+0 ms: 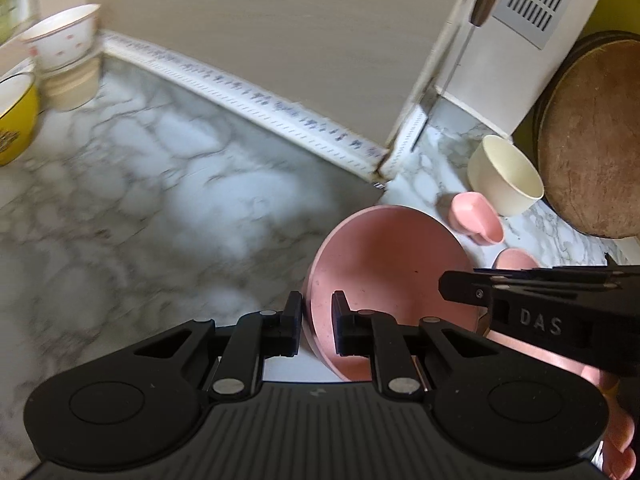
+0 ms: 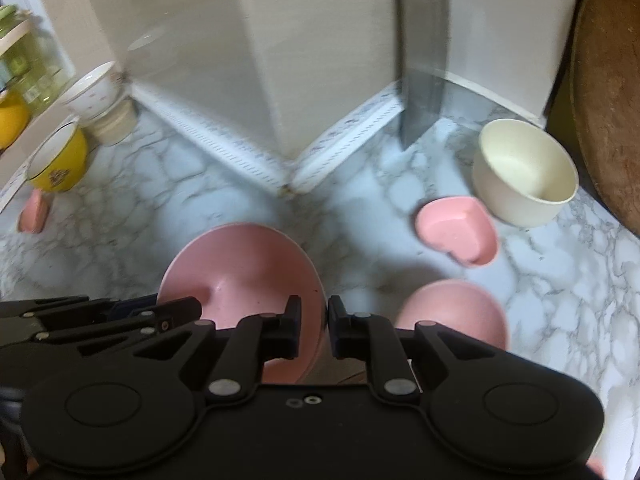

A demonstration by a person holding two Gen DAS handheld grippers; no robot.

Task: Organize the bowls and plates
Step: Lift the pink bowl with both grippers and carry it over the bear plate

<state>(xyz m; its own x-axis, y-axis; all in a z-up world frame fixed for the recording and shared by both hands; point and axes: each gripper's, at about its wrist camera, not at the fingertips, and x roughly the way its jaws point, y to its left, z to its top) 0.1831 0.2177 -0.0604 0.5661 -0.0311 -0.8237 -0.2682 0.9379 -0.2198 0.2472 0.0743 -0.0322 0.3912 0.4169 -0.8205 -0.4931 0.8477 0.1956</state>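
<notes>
A pink bowl is held tilted above the marble counter by both grippers. My left gripper is shut on its left rim. My right gripper is shut on the right rim of the same pink bowl. Each view shows the other gripper coming in from the side: the right gripper and the left gripper. On the counter to the right lie a second pink bowl, a pink heart-shaped dish and a cream bowl.
At the far left stand a yellow bowl and a white patterned bowl stacked on another. A round wooden board leans at the right. A cleaver blade hangs by the wall corner. A small pink dish lies at the left edge.
</notes>
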